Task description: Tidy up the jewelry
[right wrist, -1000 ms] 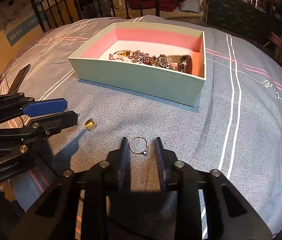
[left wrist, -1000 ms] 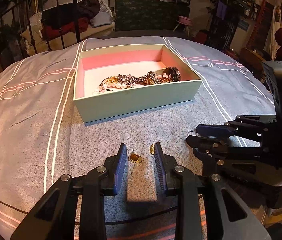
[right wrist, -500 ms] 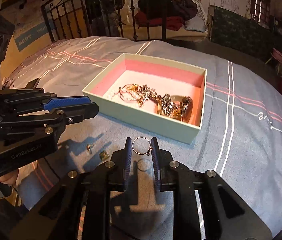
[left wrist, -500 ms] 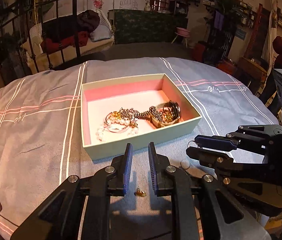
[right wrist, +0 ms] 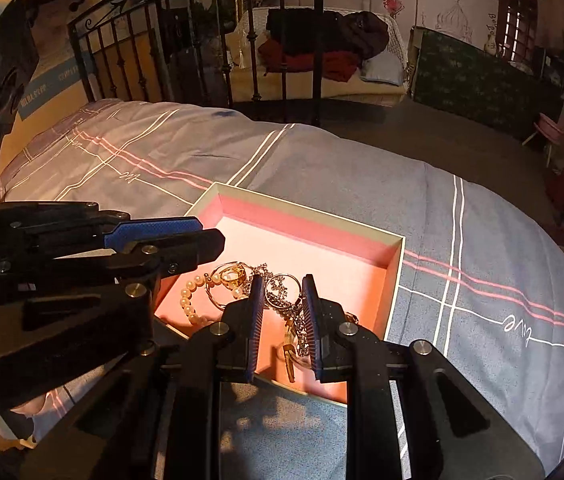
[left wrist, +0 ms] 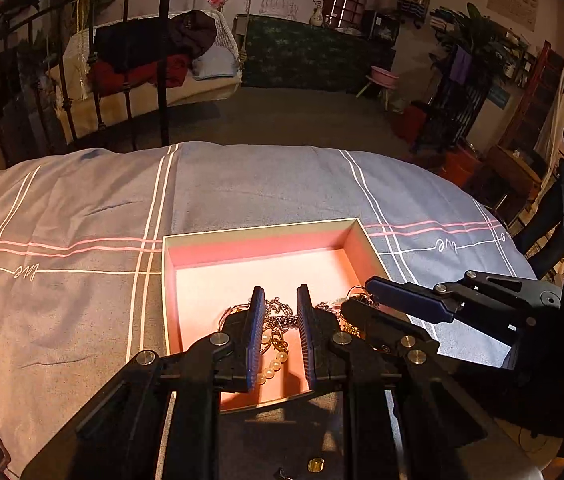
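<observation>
Bedspread (left wrist: pixel 82 300), grey with white and pink stripes, carries an open box (left wrist: pixel 170 300) with pink lining, set toward the near edge of the bed. Left gripper (left wrist: pixel 280 332) hangs over the near left part of the box, blue-padded fingers (left wrist: pixel 257 336) slightly spread with a clear gap; through that gap a pearl strand (left wrist: pixel 272 366) and a gold piece show on the box floor, neither touched by the pads. Whether anything is pinched there: nothing seen between them. Tangled chains (right wrist: pixel 278 292) lie across the near half of the box, a gold ring (right wrist: pixel 232 274) just left of them beside the pearls. Right gripper (right wrist: pixel 282 320) is over the near right part of the box, fingers (right wrist: pixel 309 320) parted about the same amount; a thin silver ring (right wrist: pixel 282 290) sits in the gap at their tips, seemingly touching both pads, though from this view I cannot tell for sure that it is gripped rather than lying with the chains below. In the left wrist view, a small gold stud (left wrist: pixel 315 465) lies on the bedspread outside the box, near its front wall, under the left gripper body. Far half of the box floor shows only bare pink lining.
</observation>
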